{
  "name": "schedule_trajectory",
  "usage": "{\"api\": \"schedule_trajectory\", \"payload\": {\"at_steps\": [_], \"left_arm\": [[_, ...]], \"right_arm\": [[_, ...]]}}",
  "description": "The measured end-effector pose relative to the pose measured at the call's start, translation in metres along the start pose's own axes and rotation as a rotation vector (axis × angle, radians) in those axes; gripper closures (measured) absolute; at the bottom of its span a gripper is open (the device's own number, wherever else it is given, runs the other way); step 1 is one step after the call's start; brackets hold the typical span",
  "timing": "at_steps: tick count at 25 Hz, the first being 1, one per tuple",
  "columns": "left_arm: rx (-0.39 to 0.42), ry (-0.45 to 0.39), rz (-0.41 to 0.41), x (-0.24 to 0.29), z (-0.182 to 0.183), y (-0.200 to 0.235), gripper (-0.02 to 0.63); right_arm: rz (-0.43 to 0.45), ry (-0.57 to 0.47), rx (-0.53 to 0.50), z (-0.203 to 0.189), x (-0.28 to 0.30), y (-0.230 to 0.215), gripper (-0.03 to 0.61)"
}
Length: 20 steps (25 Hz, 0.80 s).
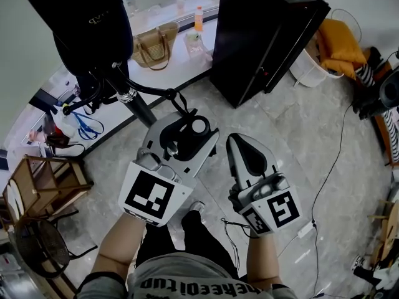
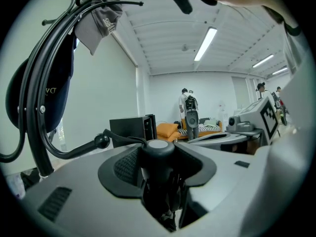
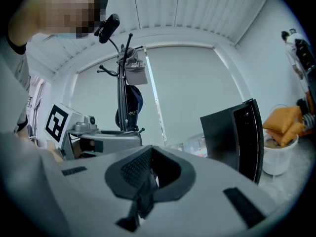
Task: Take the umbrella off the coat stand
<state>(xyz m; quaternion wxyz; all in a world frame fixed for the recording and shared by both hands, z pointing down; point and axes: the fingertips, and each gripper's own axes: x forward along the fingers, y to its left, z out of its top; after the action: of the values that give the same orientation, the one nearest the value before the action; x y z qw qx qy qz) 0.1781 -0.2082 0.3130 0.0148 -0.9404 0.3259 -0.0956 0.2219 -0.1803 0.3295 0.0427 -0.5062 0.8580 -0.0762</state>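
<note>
Coat stand: far left, its black pole (image 1: 136,104) rises out of frame with a navy cap (image 2: 57,95) hanging on it.
Peg: a ball-tipped arm (image 2: 102,141) sticks out of the stand towards the grippers.
Strap: the umbrella's thin black loop (image 1: 181,103) sits right at that peg's tip. Whether it is hooked over the peg or only beside it, I can't tell.
Umbrella: a folded black one with a pale round cap on its handle (image 2: 159,149). It stands upright just beside the stand, right between the left tool's pads.
Left gripper: there it is (image 1: 194,132), held roughly level, jaws fairly wide and clamped on the umbrella's handle from both sides.
Right gripper: just to the right (image 1: 242,143), close beside its partner but touching nothing. Its jaws are drawn together with barely a sliver of light between the pads, and they hold nothing.
Cabinet: a tall black one (image 1: 268,30) stands on the marble floor beyond the right tool.
Bucket: far right, a white one (image 1: 308,68) with an orange cloth (image 1: 340,45) heaped on it.
</note>
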Motion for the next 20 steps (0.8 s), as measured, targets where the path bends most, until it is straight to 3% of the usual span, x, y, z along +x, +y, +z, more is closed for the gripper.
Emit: {"api": "schedule_trajectory", "payload": {"at_steps": [20], "left_arm": [[0.003,-0.045,-0.037,-0.093,0.01,0.008,0.405]], "right_arm": [[-0.029,-0.021,-0.042,0.01,0.004,0.085,0.566]]}}
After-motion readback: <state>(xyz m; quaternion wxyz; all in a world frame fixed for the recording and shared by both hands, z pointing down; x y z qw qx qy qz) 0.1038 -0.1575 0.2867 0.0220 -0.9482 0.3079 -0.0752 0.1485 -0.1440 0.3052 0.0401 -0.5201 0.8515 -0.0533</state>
